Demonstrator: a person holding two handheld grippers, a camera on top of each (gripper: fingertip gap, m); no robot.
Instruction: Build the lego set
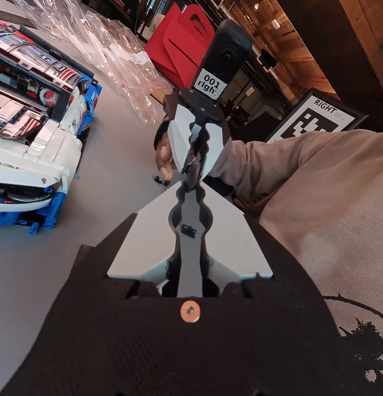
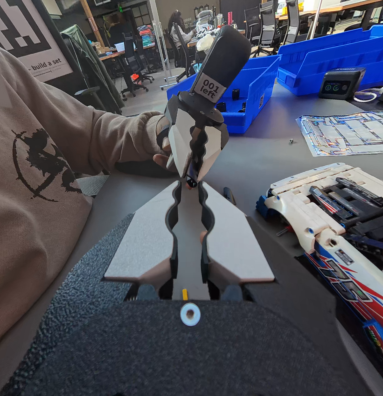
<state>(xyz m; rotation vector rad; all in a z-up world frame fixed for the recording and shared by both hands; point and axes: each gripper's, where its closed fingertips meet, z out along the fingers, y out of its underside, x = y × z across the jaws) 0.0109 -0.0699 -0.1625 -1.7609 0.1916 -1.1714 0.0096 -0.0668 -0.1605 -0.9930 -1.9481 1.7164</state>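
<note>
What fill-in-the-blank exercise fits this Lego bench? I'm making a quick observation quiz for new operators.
1. The partly built Lego car has a mostly ___ body.
2. The plastic bins behind the sticker sheet are ___.
3. The left gripper pinches a small ___ Lego piece.
Missing words: white; blue; black.
</note>
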